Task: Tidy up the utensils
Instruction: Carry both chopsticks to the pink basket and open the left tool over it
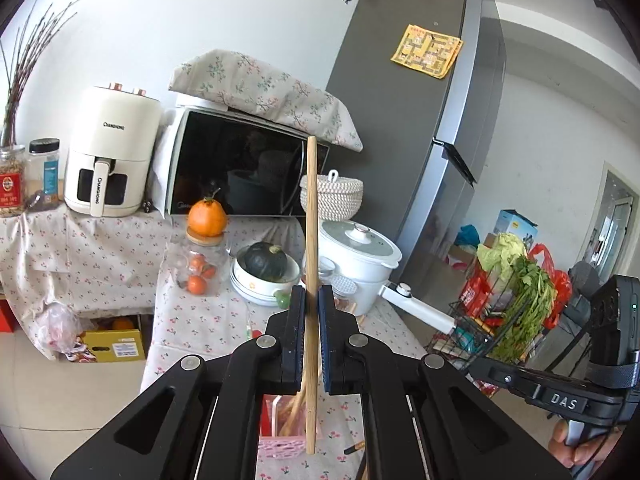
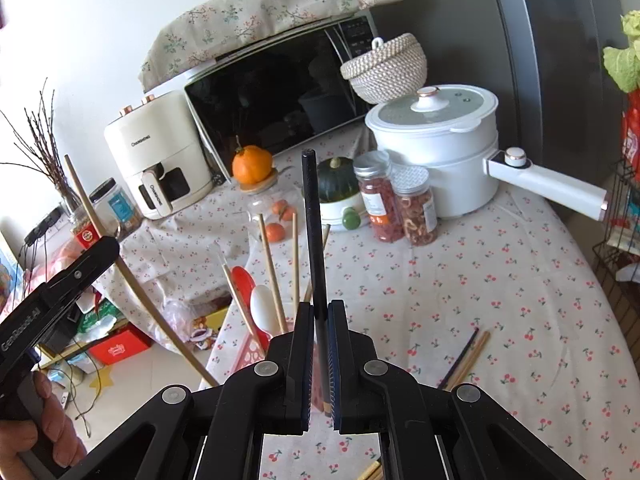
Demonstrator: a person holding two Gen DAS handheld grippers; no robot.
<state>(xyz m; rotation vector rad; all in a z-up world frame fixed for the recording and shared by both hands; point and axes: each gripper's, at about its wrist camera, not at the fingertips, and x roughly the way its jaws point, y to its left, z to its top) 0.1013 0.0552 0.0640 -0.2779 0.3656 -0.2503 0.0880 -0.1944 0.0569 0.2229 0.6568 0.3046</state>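
My left gripper (image 1: 311, 300) is shut on a light wooden chopstick (image 1: 311, 240), held upright above a pink utensil basket (image 1: 280, 446) that holds other chopsticks. My right gripper (image 2: 319, 312) is shut on a black chopstick (image 2: 314, 232), held upright just right of the pink basket (image 2: 250, 354). That basket holds several wooden chopsticks (image 2: 272, 268), a red spoon (image 2: 243, 282) and a white spoon (image 2: 264, 308). The left gripper's wooden chopstick (image 2: 132, 280) shows at the left of the right wrist view. Loose chopsticks (image 2: 466, 360) lie on the floral tablecloth (image 2: 480, 280).
On the table stand a white electric pot (image 2: 436, 152) with a long handle, two snack jars (image 2: 394, 200), a bowl with a green squash (image 1: 266, 264), a glass jar with an orange on top (image 1: 206, 240), a microwave (image 1: 240, 168) and an air fryer (image 1: 110, 152). A wire rack with vegetables (image 1: 508, 304) stands right.
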